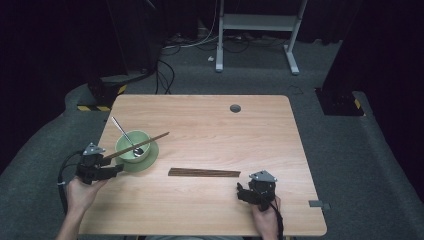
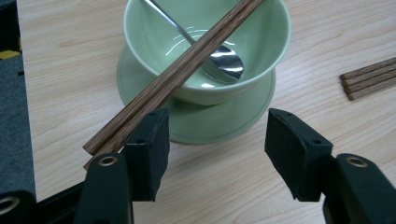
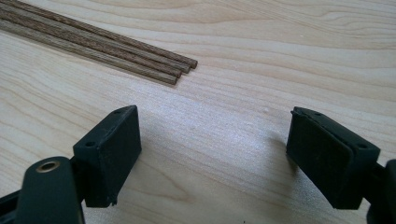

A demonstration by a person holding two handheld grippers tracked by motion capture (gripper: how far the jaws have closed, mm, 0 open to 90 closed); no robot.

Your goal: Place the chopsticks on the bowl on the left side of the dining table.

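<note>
Already one pair of chopsticks (image 2: 187,60) lies across the bowl (image 2: 261,51), beside the left gripper's (image 2: 212,140) wide, empty jaws, while the remaining chopsticks (image 1: 203,173) wait near the wide-open right gripper (image 3: 212,154).

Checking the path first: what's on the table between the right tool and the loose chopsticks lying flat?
Nothing: in the right gripper view, bare wood lies between the open right tool and the loose chopsticks. The high view shows that gap bare too.

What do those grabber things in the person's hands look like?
Both are black. The left gripper and right gripper each wear a grey three-cornered plate on top and trail a black cable. Each has two blocky black pads fixed with small screws.
</note>
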